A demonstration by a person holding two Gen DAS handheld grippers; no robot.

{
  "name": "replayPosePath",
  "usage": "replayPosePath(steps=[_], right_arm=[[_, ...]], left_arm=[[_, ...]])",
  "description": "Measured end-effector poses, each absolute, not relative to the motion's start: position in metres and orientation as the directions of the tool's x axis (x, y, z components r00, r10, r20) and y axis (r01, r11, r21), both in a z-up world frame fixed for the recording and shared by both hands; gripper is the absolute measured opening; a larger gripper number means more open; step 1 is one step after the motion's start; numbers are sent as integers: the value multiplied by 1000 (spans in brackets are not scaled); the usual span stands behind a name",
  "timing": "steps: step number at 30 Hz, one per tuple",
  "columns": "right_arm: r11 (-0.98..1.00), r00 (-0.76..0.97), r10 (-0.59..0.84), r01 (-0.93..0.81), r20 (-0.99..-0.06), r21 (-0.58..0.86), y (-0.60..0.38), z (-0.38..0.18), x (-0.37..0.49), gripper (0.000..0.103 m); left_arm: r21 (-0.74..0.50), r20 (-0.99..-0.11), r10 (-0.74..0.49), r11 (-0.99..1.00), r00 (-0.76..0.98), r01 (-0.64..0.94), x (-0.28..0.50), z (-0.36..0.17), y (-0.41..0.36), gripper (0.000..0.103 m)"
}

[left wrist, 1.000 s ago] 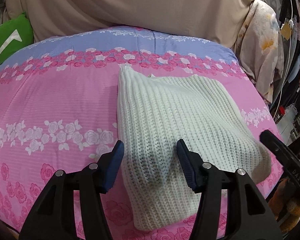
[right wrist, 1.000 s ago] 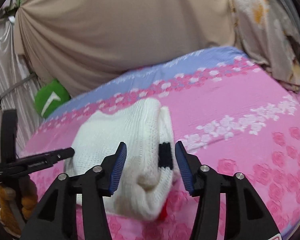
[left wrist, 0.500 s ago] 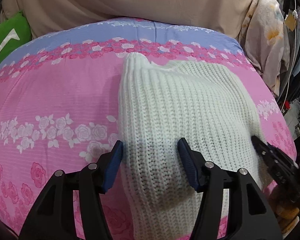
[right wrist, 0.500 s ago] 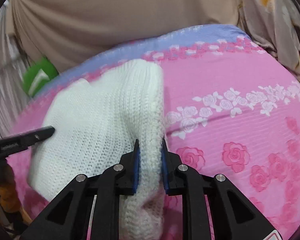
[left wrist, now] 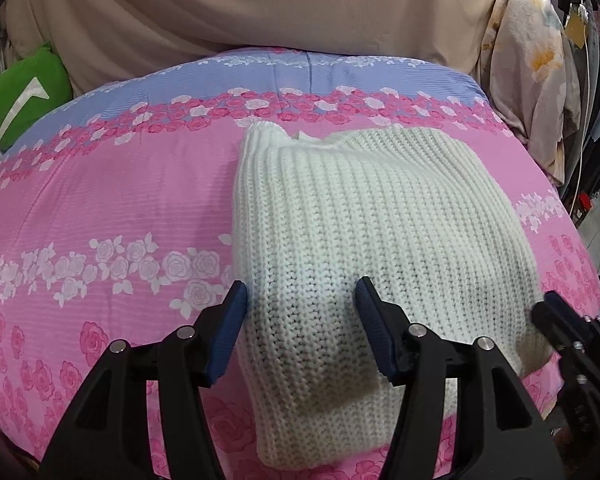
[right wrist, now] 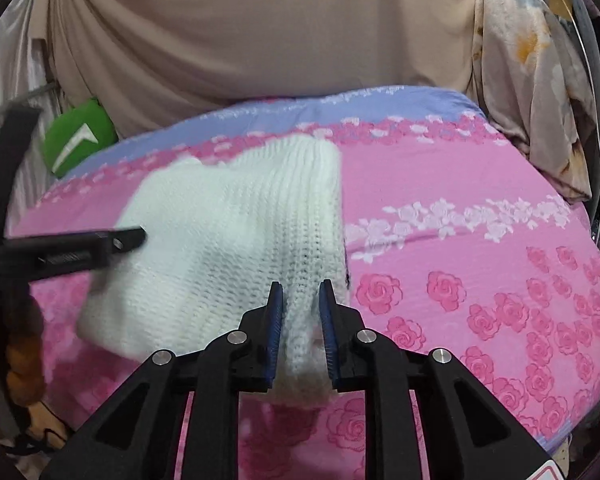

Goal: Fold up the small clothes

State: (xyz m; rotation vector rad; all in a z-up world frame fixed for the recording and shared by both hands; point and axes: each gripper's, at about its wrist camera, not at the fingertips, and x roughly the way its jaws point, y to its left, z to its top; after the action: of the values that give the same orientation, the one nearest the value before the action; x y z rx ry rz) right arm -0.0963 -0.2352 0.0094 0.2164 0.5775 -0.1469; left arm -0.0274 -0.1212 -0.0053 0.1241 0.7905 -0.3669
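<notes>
1. White knit sweater [left wrist: 372, 240] lay folded on the bed [left wrist: 100, 200], on the pink floral cover, reaching from near the front edge back toward the blue band at the far edge.
2. Sweater sat right of centre in the left wrist view; its near end hung close to the bed's front edge.
3. Left gripper [left wrist: 300, 320] was spread wide, blue pads either side of the sweater's near left part. Pads not pinching the knit; whether they touched it, can't tell.
4. Right gripper [right wrist: 301, 320] was clenched on a ridge of the sweater's near right edge, knit bunched up between the blue pads.
5. In the right wrist view the sweater [right wrist: 236, 248] looked motion-blurred, and the left gripper [right wrist: 132, 238] showed as a dark finger over its left side.
6. In the left wrist view the right gripper [left wrist: 560, 320] showed at the sweater's near right corner, near the bed's right edge.
7. Green cushion [left wrist: 24, 96] sat off the bed's far left corner, against the beige drape [left wrist: 260, 4].
8. Floral fabric [left wrist: 532, 64] hung beside the bed's far right corner.
</notes>
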Motion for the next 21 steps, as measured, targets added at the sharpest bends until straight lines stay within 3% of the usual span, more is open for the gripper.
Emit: replayPosePath(steps=[3,6,13,17,21], right_arm=[[976,825,-9,129,-565,174,-223,11,-97,18],[984,721,21,109,-693,144,-211,-36,-64,16],[975,803,12,122,-596,185,-223,3,-84,18],[956,833,-36,190,-552,225,-254,15,-88,39],[923,806,27,208,-591,324,-281,-4,-55,45]], left_arm=[[-32,-715,-275,931,643,363,-28,-5,-120,55],[-26,-712,-267,934,650,356,-30,-6,-121,55],[-27,-714,-256,940,652,339,-29,-9,-120,56],[-21,-712,-248,943,657,334,-29,-10,-122,56],[-43,-712,-266,940,650,338,-29,-7,-118,56]])
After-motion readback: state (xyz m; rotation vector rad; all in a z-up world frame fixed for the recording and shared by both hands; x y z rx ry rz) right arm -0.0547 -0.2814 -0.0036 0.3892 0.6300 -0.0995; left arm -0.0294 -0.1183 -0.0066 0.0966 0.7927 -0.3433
